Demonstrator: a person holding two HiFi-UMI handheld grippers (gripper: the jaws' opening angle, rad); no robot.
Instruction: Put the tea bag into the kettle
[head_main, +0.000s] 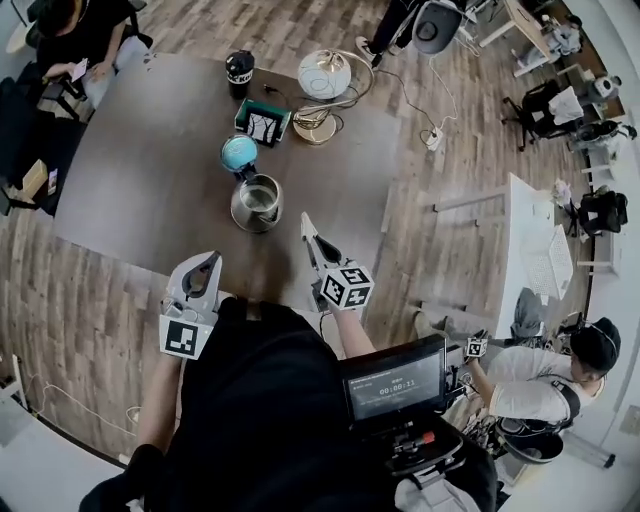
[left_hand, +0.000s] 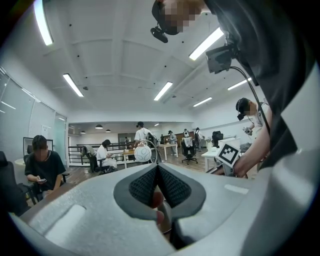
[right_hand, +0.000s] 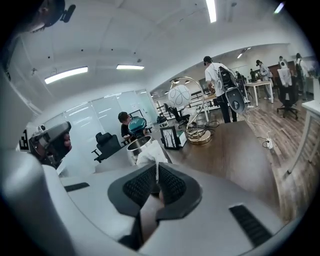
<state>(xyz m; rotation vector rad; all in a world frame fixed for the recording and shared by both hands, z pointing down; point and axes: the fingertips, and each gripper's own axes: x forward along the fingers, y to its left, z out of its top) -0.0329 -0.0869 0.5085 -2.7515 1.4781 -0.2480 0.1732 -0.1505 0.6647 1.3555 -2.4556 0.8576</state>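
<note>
Right gripper view shows the right gripper (right_hand: 156, 175) clenched on the white tea bag (right_hand: 151, 155), which sticks out past the jaw tips, held in the air over the desk's (head_main: 140, 170) near edge. The open kettle (head_main: 257, 203) stands on the desk by that edge, just beside the bag. The left gripper (left_hand: 158, 171) is closed on nothing

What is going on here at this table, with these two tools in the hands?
A person stands at a dark table with a gripper in each hand. The right gripper is shut on a white tea bag and holds it close to the metal kettle, whose blue lid is open. The tea bag is not yet in the kettle. The left gripper is shut, empty, and held back near the person's body.
</note>
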